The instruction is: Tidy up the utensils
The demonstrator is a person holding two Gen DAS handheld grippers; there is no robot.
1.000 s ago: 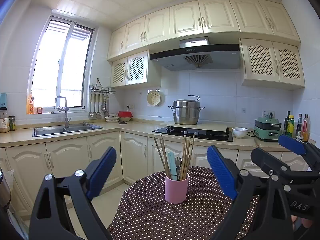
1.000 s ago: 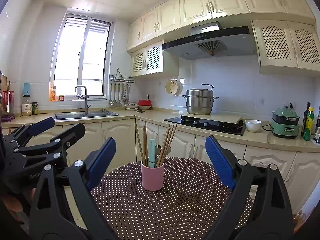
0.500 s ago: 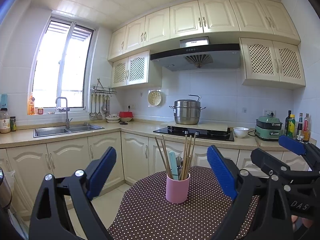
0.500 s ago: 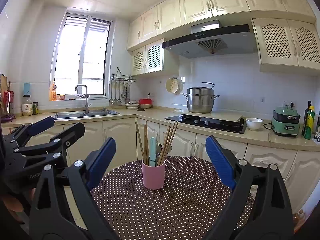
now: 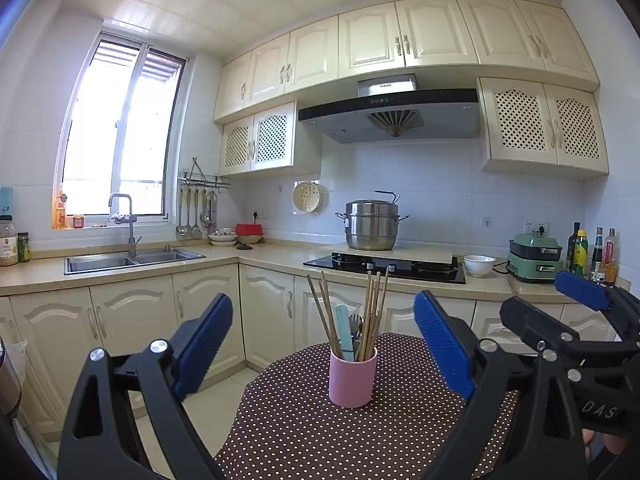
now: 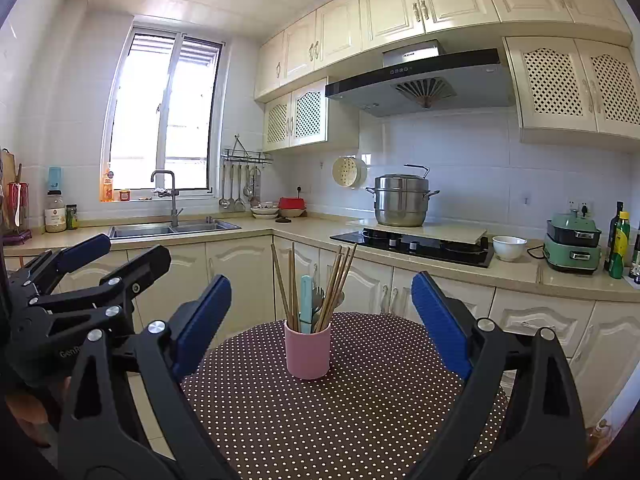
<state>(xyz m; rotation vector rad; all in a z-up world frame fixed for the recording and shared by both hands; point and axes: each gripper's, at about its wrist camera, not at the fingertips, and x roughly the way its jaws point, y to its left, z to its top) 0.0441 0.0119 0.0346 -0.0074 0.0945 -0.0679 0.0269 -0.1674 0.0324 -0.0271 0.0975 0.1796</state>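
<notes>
A pink cup (image 5: 352,377) (image 6: 307,354) stands upright on a round table with a brown polka-dot cloth (image 5: 320,432) (image 6: 340,412). It holds several wooden chopsticks (image 5: 374,312) (image 6: 335,286), a light blue handle (image 5: 344,332) (image 6: 306,300) and a metal fork or spoon. My left gripper (image 5: 323,344) is open and empty, short of the cup. My right gripper (image 6: 321,320) is also open and empty, the same distance back. Each gripper shows at the edge of the other's view.
Behind the table runs an L-shaped counter with a sink (image 6: 172,229), a hob with a steel pot (image 6: 400,206), a white bowl (image 6: 509,247), a green cooker (image 6: 573,246) and bottles (image 5: 580,250). Ladles hang on a wall rack (image 5: 196,216). Tiled floor lies left of the table.
Both views have shifted very slightly; the cup and utensils stand as before and both grippers stay open.
</notes>
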